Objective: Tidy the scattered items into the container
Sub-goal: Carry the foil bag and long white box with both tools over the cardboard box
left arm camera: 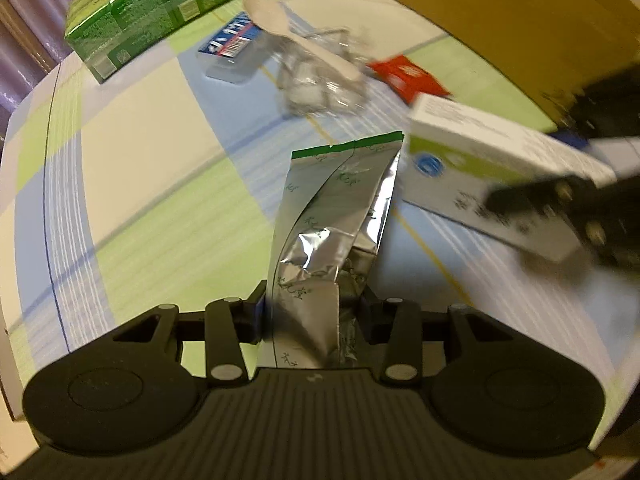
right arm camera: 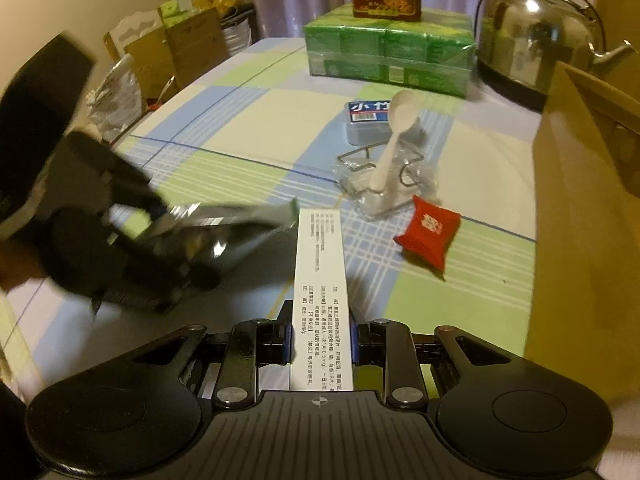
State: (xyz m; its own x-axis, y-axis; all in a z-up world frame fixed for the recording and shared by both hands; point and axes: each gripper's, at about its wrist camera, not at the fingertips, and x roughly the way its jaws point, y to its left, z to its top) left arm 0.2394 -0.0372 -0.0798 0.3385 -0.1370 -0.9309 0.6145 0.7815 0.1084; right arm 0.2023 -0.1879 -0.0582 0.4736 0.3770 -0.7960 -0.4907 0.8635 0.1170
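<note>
My left gripper [left arm camera: 310, 312] is shut on a silver foil pouch [left arm camera: 332, 216] with a green top edge, held above the checked tablecloth. My right gripper [right arm camera: 322, 338] is shut on a long white medicine box [right arm camera: 320, 280] with printed text. In the left wrist view that white box [left arm camera: 480, 160] and the blurred right gripper [left arm camera: 580, 216] are at the right. In the right wrist view the left gripper [right arm camera: 120, 232] with the pouch [right arm camera: 240, 220] is a blur at the left. The brown cardboard container [right arm camera: 580, 220] stands at the right, also at the top right [left arm camera: 500, 4] in the left view.
On the cloth lie a red packet [right arm camera: 428, 236], a white plastic spoon [right arm camera: 394, 136] over crumpled clear wrap on a wire stand [right arm camera: 384, 184], and a blue-labelled clear box [right arm camera: 368, 120]. A green tissue pack [right arm camera: 388, 48] and a steel kettle [right arm camera: 536, 36] stand at the back.
</note>
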